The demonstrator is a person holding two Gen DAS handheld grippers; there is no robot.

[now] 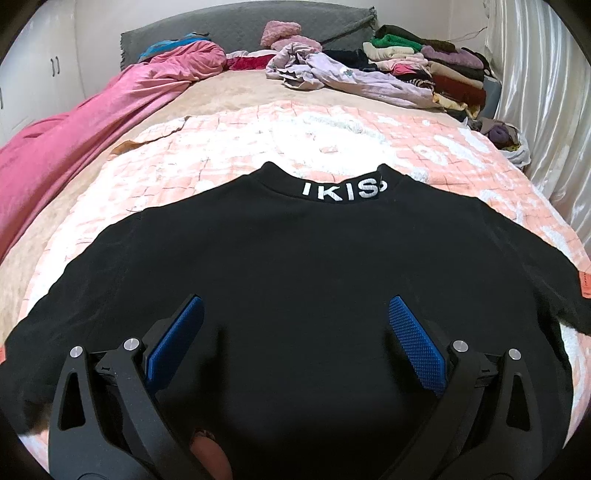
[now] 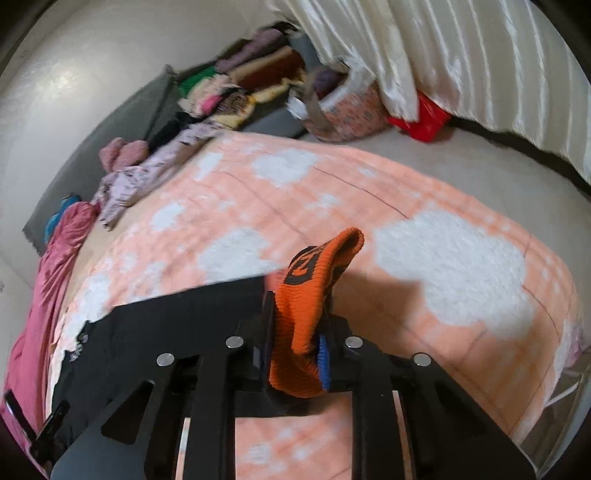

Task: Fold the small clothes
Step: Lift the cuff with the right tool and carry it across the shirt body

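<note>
Item one, hidden or unclear. My right view is smeared by blur; the far clutter reads only as colour. The top's (image 1: 295, 280) hem and both sleeve ends run out of my left view at the bottom and sides. White collar lettering (image 1: 343, 190) is partly folded under at its right end, so I cannot read it whole. A fingertip (image 1: 207, 454) shows at the bottom edge between the tong arms; the rest of the hand is out of frame.

Item two, tongs. Left gripper (image 1: 295, 343): released, blue pads (image 1: 417, 347) spread wide above the top's chest, nothing between them. Whether they touch the cloth I cannot tell. Right gripper (image 2: 295, 350): clenched on the orange cuff (image 2: 314, 295), which bunches up and stands out beyond the fingertips.

Item three, the garment. Black top, laid flat, collar pointing away from me, sleeves spread. In my left view an orange patch (image 1: 583, 288) shows at its right edge.

Item four, surface. Peach-and-white blanket (image 1: 221, 147) over a bed; a pink sheet (image 1: 74, 140) heaped along the left; a grey headboard (image 1: 240, 18) at the far end.

Item five, room. Clothes pile (image 1: 424, 62) at the far right corner, a lilac garment (image 1: 332, 70) loose before it. Pale satin curtain (image 1: 546, 110) down the right side. A patterned basket (image 2: 351, 107) and something red (image 2: 421, 118) lie beside the bed, below the curtain.
</note>
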